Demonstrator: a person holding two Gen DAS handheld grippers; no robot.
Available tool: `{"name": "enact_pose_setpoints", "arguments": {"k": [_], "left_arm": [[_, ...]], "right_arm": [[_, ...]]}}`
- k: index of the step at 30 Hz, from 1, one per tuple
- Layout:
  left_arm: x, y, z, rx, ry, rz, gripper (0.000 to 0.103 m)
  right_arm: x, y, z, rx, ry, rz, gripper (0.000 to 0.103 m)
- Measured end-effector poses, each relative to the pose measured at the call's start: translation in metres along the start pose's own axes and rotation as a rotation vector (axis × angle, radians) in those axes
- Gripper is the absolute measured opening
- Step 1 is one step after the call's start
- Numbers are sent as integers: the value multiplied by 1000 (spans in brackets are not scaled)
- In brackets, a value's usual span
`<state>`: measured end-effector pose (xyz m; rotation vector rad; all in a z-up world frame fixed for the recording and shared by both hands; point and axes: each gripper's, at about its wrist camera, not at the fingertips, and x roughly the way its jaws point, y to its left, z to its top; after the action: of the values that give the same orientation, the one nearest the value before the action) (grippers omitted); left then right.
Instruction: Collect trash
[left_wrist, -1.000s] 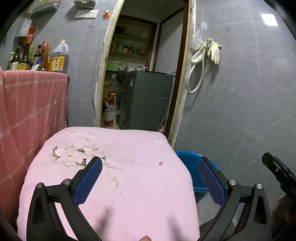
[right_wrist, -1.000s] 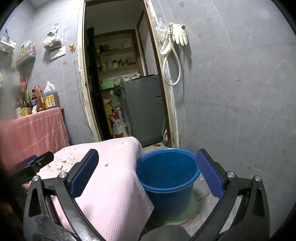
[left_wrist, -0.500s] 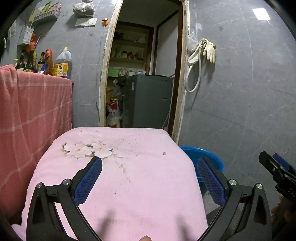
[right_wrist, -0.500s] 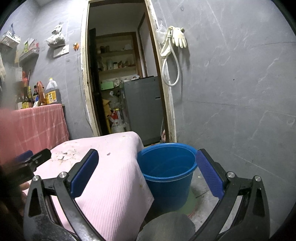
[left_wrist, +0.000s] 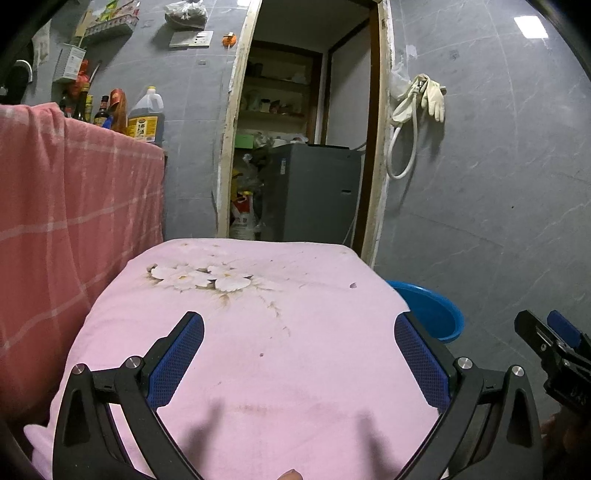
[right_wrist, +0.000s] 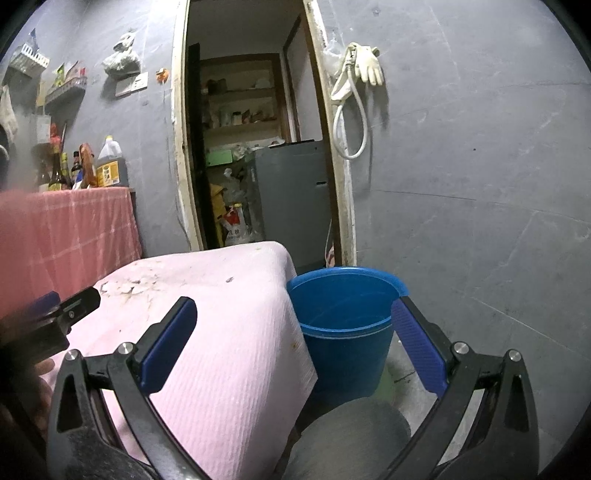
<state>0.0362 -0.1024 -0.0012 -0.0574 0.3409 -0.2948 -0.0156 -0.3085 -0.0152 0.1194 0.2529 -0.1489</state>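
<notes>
My left gripper (left_wrist: 299, 354) is open and empty, held above a table under a pink cloth (left_wrist: 258, 369) with a white flower print (left_wrist: 201, 277). A small dark scrap (left_wrist: 352, 285) lies near the cloth's far right corner; it also shows in the right wrist view (right_wrist: 229, 279). My right gripper (right_wrist: 295, 339) is open and empty, straddling the cloth's right edge (right_wrist: 236, 354) and a blue bucket (right_wrist: 345, 325) on the floor. The bucket's rim also shows in the left wrist view (left_wrist: 432, 310). Each gripper shows at the edge of the other's view.
A red checked cloth (left_wrist: 66, 221) covers a counter at left with oil and sauce bottles (left_wrist: 144, 118). An open doorway (left_wrist: 303, 147) shows a grey appliance (left_wrist: 314, 192) and shelves. Gloves and a hose (left_wrist: 417, 110) hang on the grey wall. A grey round object (right_wrist: 351, 439) lies below the bucket.
Both grippers have tilted up and drawn back slightly. More of the pink cloth shows in the left view. Both stay open.
</notes>
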Motion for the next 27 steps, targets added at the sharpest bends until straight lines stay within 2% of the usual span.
{"name": "enact_pose_setpoints", "arguments": {"k": [14, 27], "left_arm": [[3, 12, -22, -12, 21, 21, 101], [4, 17, -25, -26, 19, 24, 101]], "right_arm": [[7, 10, -12, -25, 21, -3, 103], [9, 9, -14, -18, 35, -5, 103]]}}
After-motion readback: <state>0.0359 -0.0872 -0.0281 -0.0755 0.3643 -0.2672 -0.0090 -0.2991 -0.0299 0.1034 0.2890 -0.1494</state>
